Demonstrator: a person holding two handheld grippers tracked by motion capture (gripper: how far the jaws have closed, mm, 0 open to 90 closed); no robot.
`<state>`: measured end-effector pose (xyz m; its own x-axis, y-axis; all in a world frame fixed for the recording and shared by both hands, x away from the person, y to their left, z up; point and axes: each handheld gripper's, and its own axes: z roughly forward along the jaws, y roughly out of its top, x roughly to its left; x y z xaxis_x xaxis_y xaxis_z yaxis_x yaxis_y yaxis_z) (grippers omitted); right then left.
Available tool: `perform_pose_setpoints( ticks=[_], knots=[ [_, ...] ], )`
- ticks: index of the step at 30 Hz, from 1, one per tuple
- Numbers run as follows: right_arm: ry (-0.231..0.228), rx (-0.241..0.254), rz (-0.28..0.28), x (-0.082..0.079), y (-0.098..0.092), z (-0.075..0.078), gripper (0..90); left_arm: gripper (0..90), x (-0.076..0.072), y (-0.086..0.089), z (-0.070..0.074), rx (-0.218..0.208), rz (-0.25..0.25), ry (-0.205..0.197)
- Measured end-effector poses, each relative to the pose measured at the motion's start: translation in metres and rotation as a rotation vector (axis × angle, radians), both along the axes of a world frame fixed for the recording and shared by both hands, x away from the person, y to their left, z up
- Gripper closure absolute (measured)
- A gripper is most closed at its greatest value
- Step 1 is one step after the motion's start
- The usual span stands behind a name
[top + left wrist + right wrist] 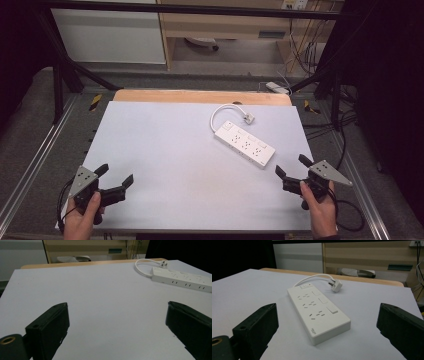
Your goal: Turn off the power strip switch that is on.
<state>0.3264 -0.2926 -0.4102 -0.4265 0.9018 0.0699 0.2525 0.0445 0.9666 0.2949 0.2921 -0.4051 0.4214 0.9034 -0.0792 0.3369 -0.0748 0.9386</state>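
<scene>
- Looking down from the high view, we start at the left, where our left hand (82,217) holds the left gripper (118,179) near the front left corner of the table (165,150).
- We see its two black jaws spread wide apart, with nothing between them but bare table top.
- We see a grey three-cornered plate (83,179) sitting on top of that gripper.
- From the left gripper view, the white table top stretches out ahead of the wide jaws, and the power strip (181,278) lies far off at the upper right.
- Moving to the middle, the table top is a big pale sheet with a strip of wood (200,96) showing along its far edge.
- Going right, we find the white power strip (245,143) lying flat on the right half of the table, slanted a bit.
- Its short white cord (220,111) curls round in a loop behind it, and the plug (248,118) rests on the table just beside the strip's far end.
- From the right gripper view, the power strip (317,312) lies close ahead, between the two jaws but not touching them.
- At the far right, our right hand (320,210) holds the right gripper (292,167) near the front right corner, jaws wide open and holding nothing.
- We see the strip near that gripper, but apart from it.
</scene>
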Motion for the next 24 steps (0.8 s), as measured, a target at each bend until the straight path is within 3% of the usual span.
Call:
perform_pose_setpoints(
  ticks=[18,24],
  knots=[
    [0.001,0.002,-0.009,-0.001,0.002,0.006,2.0,5.1,0.0,-0.001,0.0,0.005,-0.01,0.002],
    [0.021,0.037,-0.039,0.0,0.001,0.013,2.1,5.1,0.0,-0.001,-0.001,0.008,-0.009,0.005]
  ],
)
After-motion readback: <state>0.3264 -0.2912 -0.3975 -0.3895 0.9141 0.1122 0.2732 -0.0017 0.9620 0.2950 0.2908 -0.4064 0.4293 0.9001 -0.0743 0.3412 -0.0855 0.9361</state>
